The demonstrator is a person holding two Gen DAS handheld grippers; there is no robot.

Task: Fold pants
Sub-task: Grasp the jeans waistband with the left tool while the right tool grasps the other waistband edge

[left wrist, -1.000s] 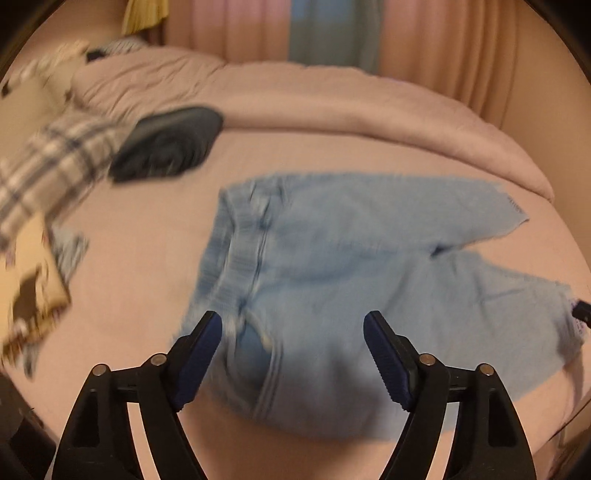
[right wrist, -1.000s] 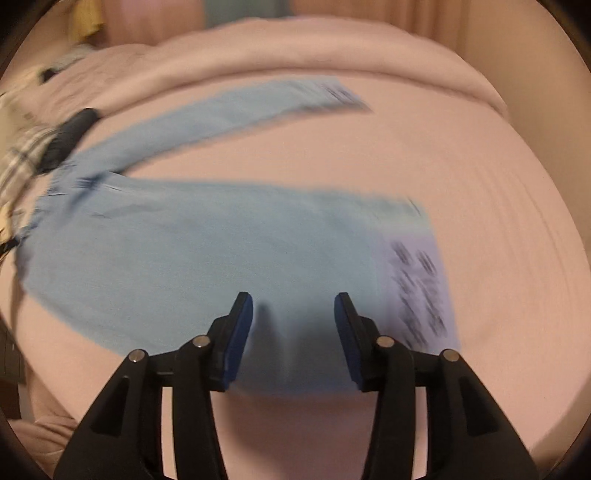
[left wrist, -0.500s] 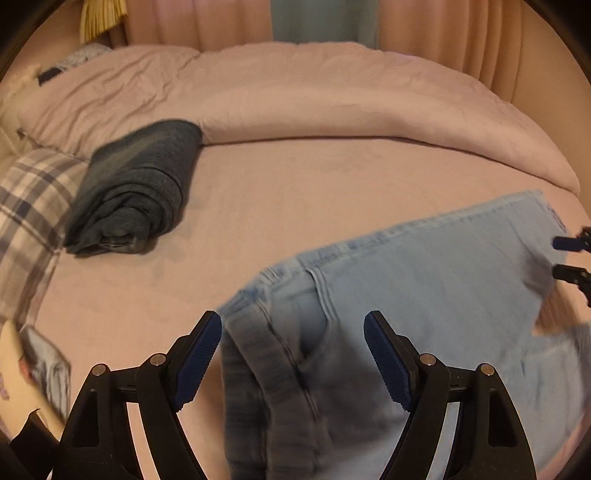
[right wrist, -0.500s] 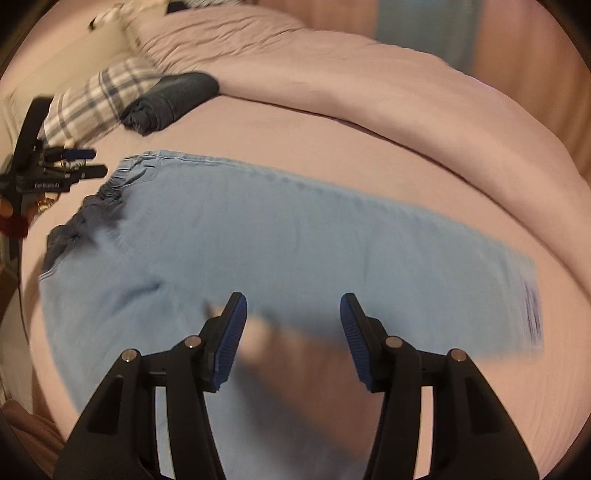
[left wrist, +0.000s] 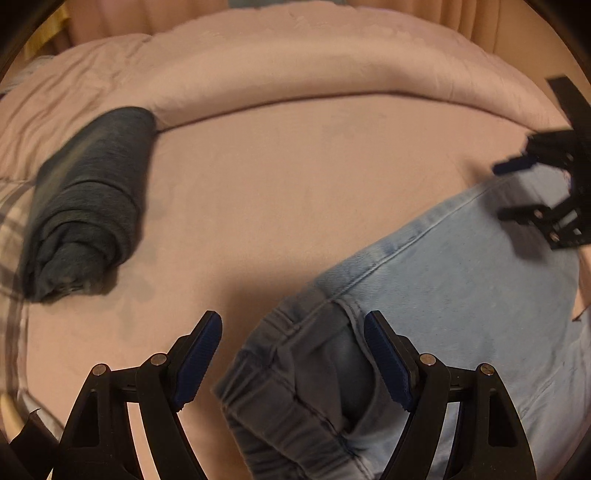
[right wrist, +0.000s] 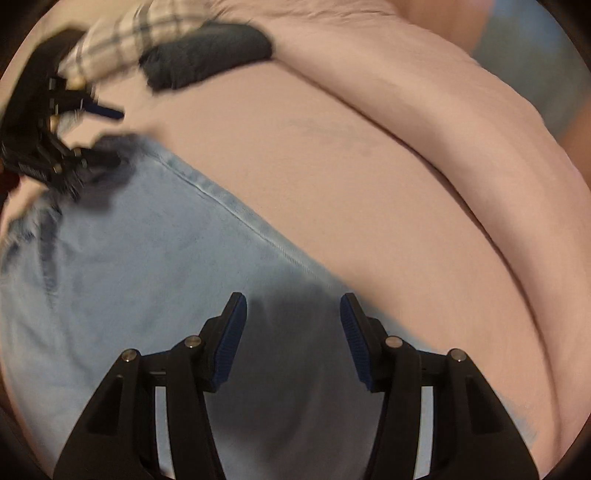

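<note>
Light blue denim pants [left wrist: 461, 288] lie flat on the pink bed, one leg folded over the other. My left gripper [left wrist: 293, 362] is open and empty, low over the bunched waistband [left wrist: 295, 387]. My right gripper [right wrist: 291, 339] is open and empty, low over the leg end of the pants [right wrist: 147, 266], casting a dark shadow there. The right gripper also shows at the right edge of the left wrist view [left wrist: 543, 192], and the left gripper at the left edge of the right wrist view [right wrist: 62, 147].
A rolled dark grey garment [left wrist: 88, 199] lies on the pink sheet [left wrist: 277, 184] to the far left, beside a plaid pillow [right wrist: 147, 33]. A bunched pink duvet [left wrist: 295, 62] runs along the far side of the bed.
Both grippers have dropped closer to the pants, left at the waistband and right at the leg end. The two legs, spread apart a second ago, now lie stacked.
</note>
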